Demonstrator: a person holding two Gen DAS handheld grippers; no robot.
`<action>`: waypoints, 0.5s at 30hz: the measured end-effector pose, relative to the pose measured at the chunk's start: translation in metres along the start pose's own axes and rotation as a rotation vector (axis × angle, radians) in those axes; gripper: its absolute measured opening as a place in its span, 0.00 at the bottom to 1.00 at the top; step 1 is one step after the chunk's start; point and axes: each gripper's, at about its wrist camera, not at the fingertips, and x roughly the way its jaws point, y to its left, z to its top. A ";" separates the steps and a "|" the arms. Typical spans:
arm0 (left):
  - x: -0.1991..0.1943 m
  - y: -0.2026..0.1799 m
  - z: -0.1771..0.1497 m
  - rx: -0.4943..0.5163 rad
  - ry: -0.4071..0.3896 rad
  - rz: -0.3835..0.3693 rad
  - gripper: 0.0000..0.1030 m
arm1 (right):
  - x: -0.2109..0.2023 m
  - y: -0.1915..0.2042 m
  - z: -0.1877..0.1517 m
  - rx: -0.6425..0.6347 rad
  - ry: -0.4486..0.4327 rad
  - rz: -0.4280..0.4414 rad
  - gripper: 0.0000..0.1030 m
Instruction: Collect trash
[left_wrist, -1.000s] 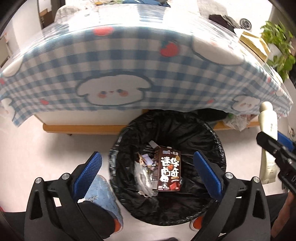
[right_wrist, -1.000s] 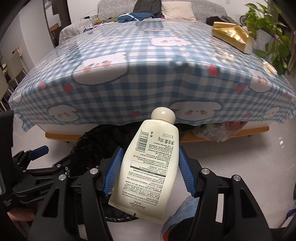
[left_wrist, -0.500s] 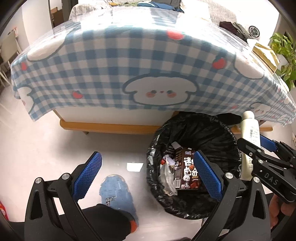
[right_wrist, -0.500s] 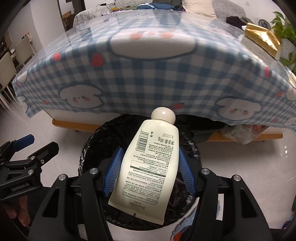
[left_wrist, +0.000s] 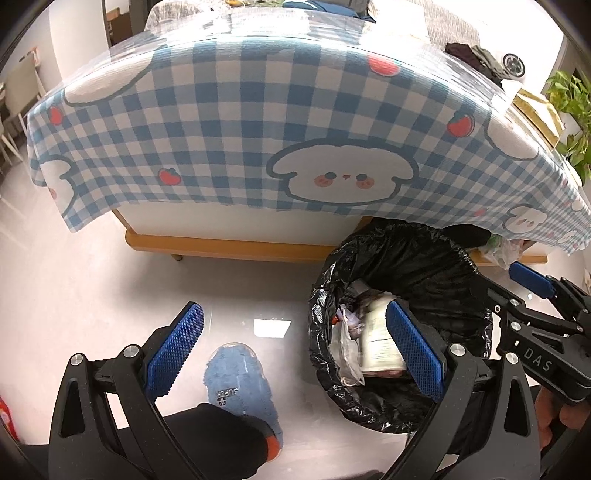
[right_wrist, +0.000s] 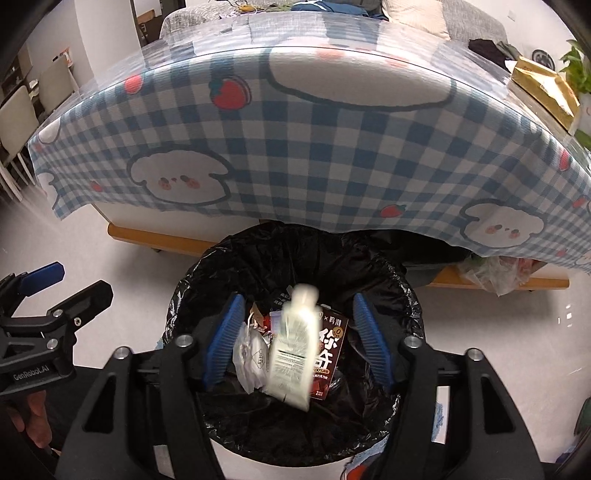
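A: The right hand-held gripper (right_wrist: 295, 341) has just been opening; its jaws stand clear of the blurred lotion tube (right_wrist: 293, 343), inside the black-lined bin (right_wrist: 369, 258).

B: The left hand-held gripper (left_wrist: 295, 354) gapes empty. Risk?

A: A bounce off the carton (right_wrist: 330, 354), I'd guess.

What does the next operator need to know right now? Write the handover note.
Right gripper: open, its jaws have just been opening; the cream bottle hangs blurred between them, clear of the pads, over the black-lined bin.
Left gripper: open and empty, over the floor beside the bin.
In the bin: brown carton, white wrapper.
Done: bottle released.
Left: a gold packet lies on the checked tablecloth; check whether it is trash.
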 end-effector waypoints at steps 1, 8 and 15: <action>-0.001 -0.001 0.001 0.003 -0.001 0.000 0.94 | -0.001 -0.002 0.001 0.006 -0.002 -0.004 0.73; -0.027 -0.018 0.012 0.014 -0.048 -0.010 0.94 | -0.028 -0.024 0.007 0.052 -0.052 -0.034 0.90; -0.081 -0.032 0.031 0.012 -0.145 -0.002 0.94 | -0.089 -0.045 0.017 0.073 -0.157 -0.070 0.93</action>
